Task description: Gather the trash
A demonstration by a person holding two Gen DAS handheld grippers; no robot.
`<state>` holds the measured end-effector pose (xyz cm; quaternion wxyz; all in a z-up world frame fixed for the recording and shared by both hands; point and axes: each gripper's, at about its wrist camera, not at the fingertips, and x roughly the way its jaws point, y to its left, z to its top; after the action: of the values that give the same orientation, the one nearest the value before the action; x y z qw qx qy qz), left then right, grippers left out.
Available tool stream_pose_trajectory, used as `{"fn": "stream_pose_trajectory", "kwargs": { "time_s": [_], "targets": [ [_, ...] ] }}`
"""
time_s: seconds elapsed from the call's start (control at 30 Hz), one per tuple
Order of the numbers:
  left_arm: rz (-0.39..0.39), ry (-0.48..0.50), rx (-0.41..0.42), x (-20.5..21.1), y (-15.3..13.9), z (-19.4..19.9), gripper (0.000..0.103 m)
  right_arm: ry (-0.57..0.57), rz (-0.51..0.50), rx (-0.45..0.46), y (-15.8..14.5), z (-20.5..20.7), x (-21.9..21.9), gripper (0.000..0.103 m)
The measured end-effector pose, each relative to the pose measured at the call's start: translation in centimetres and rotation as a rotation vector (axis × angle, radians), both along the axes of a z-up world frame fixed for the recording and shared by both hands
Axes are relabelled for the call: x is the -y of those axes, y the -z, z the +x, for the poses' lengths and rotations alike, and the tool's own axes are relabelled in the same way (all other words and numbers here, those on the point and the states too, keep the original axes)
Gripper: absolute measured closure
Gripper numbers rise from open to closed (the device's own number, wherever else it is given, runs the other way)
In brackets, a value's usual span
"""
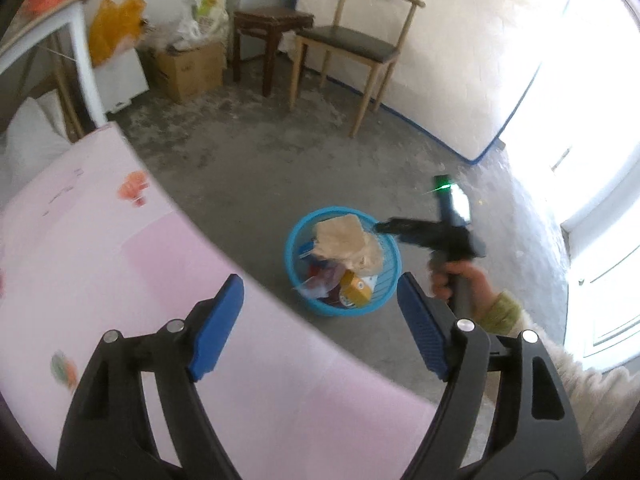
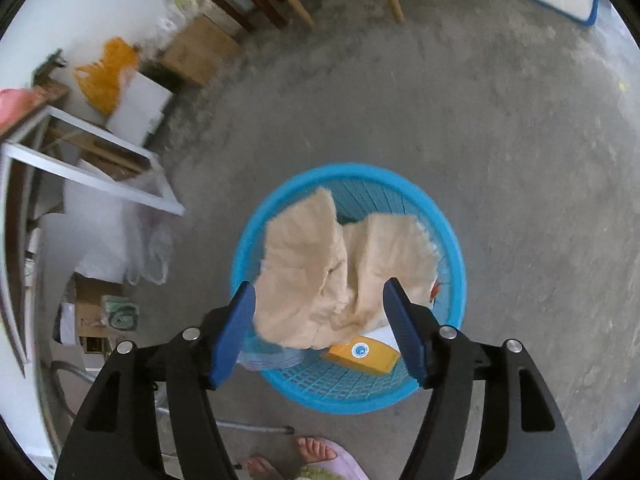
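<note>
L gripper (image 1: 320, 324) wide open, empty, over pink tabletop (image 1: 140, 260) edge. R gripper (image 2: 320, 332) also wide open, holds nothing, hovers above blue basket (image 2: 454, 248) on floor; beige paper (image 2: 320, 272) lies atop trash inside. Likely drop step: clear rim w/o snagging paper.
</note>
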<state>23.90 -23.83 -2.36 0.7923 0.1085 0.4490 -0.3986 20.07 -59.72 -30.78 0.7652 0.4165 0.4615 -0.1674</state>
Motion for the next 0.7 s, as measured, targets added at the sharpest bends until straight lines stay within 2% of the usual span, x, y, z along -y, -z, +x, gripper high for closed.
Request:
{"fn": "stream_pose_trajectory", "kwargs": {
  "time_s": [0.1,0.17,0.27,0.4,0.5,0.57,0.7],
  "targets": [
    [-0.045,-0.032,0.035,-3.4,-1.3,-2.1,0.027,0.005,-0.042,0.072,-4.1,-2.6,-0.6,0.038],
    [-0.08,-0.057,0.073,-5.4,-2.3,-3.9,0.021,-0.008,-0.081,0.132,-7.4,-4.8,-1.8,0.038],
    [-0.142,-0.1,0.12,-8.4,-3.5,-6.7,0.017,-0.049,-0.177,0.212,-12.9,-8.7,-5.0,0.028],
    [-0.198,-0.197,0.122,-11.7,-4.3,-10.8,0.011,-0.129,-0.356,0.285,-19.7,-13.9,-11.0,0.014],
    [-0.214,-0.256,0.121,-12.7,-4.3,-12.7,0.009,-0.167,-0.49,0.322,-23.6,-18.1,-16.0,0.006],
    [-0.189,-0.326,0.136,-13.5,-4.3,-14.2,0.009,-0.194,-0.558,0.343,-25.7,-20.9,-19.4,0.006],
    [-0.145,-0.473,0.172,-15.2,-4.1,-16.0,0.009,-0.249,-0.671,0.31,-27.7,-24.0,-24.9,0.006]
  ]
}}
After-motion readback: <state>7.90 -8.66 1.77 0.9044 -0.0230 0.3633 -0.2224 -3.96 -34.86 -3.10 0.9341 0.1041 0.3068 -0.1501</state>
